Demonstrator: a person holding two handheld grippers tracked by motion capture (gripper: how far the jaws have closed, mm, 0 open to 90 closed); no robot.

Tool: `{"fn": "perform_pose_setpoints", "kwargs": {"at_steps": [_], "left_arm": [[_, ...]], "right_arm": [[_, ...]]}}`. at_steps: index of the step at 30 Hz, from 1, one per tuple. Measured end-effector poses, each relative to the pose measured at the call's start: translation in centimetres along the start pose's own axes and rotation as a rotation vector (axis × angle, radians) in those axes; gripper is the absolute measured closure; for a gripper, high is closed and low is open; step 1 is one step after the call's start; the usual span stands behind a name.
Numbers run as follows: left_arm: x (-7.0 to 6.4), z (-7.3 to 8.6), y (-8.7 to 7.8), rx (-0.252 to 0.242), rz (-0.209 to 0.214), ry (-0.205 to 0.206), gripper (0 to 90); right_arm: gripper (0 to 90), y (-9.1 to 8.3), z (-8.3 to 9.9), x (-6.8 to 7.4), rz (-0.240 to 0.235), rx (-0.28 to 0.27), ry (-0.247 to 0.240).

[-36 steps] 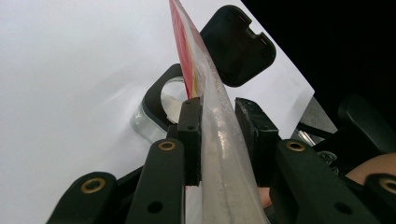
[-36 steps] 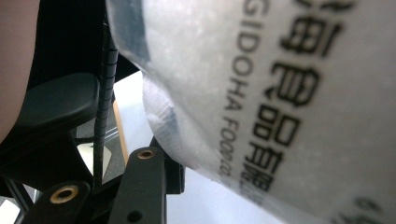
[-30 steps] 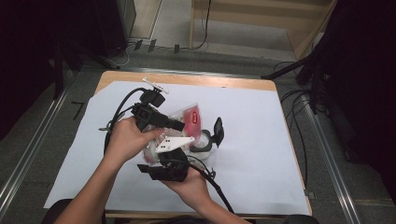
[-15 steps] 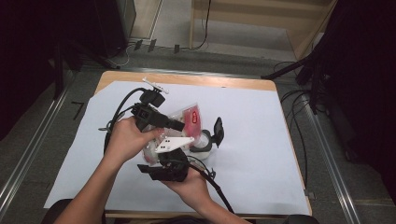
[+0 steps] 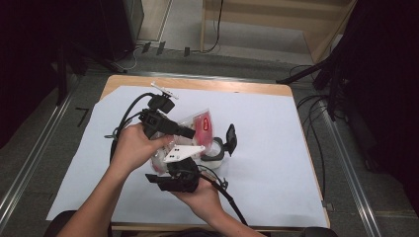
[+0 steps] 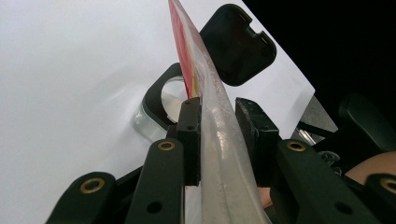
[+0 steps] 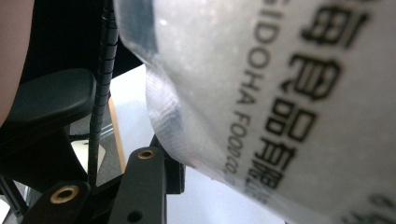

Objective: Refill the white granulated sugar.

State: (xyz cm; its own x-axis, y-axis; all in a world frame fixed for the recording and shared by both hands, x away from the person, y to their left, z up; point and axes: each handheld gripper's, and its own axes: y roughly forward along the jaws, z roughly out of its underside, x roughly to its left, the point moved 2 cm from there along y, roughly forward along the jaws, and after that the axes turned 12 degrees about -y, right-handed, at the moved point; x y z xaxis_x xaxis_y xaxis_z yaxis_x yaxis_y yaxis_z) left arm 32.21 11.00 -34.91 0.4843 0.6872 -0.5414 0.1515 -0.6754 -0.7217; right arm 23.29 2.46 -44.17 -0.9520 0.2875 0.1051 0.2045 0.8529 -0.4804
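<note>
Tongs of the left hand (image 6: 218, 116) pinched the clear plastic pouch with red print (image 6: 205, 93) edge-on above the white-covered bench (image 5: 276, 128) — beside a black-lidded glass jar (image 5: 217, 148). The right tongs (image 5: 175, 178) touched the pouch's printed face; their spread I could not tell.

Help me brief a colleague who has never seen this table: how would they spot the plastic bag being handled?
Start at the white sheet covering the wooden table. Near its middle, the person's two hands meet, and the clear plastic bag is held up between the left gripper and the right gripper. It has a red patch and printed lettering, unlike the low, round container with an open black lid beside it.
</note>
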Motion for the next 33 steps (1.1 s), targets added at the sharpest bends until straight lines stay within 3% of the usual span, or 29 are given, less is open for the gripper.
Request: {"fn": "perform_pose_setpoints", "kwargs": {"at_steps": [33], "left_arm": [[-0.34, 0.08, 0.00, 0.008, -0.009, 0.016, 72.5]], "right_arm": [[63.4, -0.06, 0.11, 0.12, 0.006, -0.004, -0.007]]}}
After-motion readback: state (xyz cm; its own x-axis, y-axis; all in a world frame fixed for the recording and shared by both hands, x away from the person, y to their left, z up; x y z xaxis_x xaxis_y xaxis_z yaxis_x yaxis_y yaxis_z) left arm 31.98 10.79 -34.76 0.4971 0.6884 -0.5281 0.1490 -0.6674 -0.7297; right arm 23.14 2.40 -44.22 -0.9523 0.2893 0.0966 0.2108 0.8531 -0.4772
